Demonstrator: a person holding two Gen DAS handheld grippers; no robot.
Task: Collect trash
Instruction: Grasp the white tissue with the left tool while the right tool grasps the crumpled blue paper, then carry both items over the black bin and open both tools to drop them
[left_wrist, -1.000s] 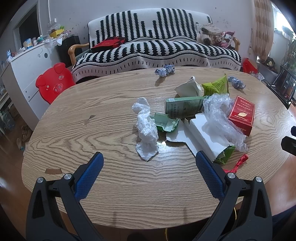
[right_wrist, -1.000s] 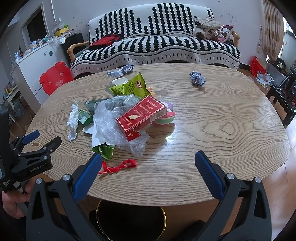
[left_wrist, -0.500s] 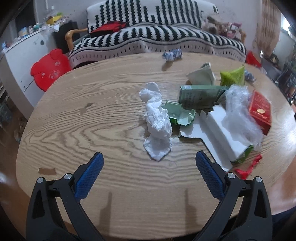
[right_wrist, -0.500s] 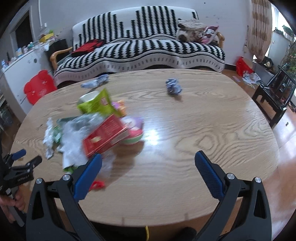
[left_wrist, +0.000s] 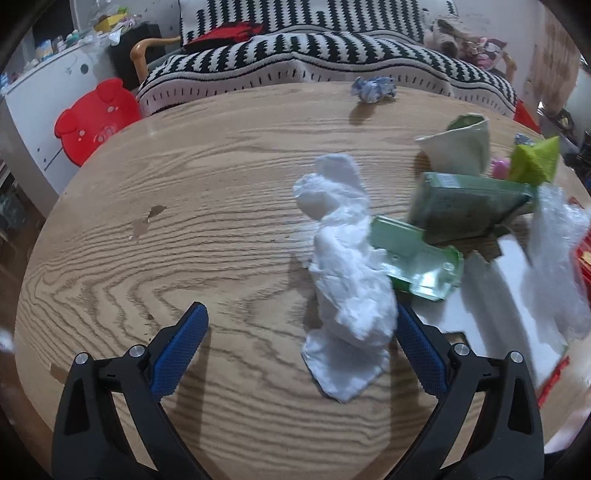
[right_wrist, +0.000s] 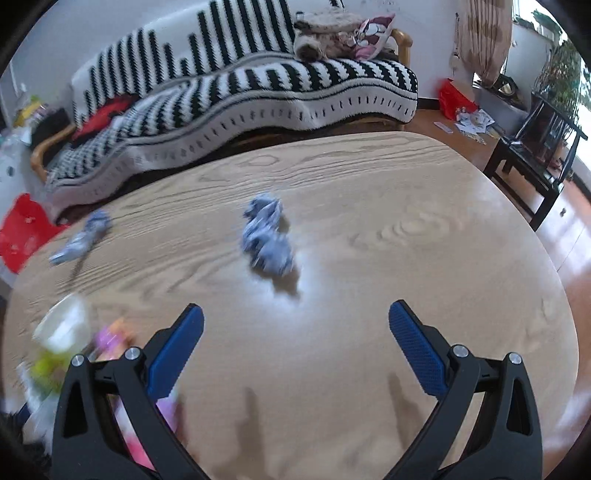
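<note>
In the left wrist view my left gripper (left_wrist: 301, 343) is open just above the wooden table (left_wrist: 147, 266). A crumpled white tissue (left_wrist: 343, 273) lies between its fingers, nearer the right finger (left_wrist: 421, 350). Behind it lie a green plastic tray (left_wrist: 417, 262), a green box (left_wrist: 465, 206), a white cup (left_wrist: 458, 147), a clear plastic bag (left_wrist: 557, 258) and a blue-white paper wad (left_wrist: 373, 88). In the right wrist view my right gripper (right_wrist: 295, 343) is open and empty. A crumpled blue-white paper wad (right_wrist: 267, 236) lies just ahead of it. A second wad (right_wrist: 81, 236) lies far left.
A black-and-white striped sofa (right_wrist: 236, 92) stands behind the table. A red pig-shaped stool (left_wrist: 92, 118) and a white cabinet (left_wrist: 33, 96) are at the left. A black chair (right_wrist: 535, 147) stands at the right. Blurred trash (right_wrist: 62, 343) lies at the right wrist view's left edge.
My left gripper has moved forward and down until the white tissue lies between its fingers. My right gripper has swung right and forward, away from the pile, to the blue-white wad.
</note>
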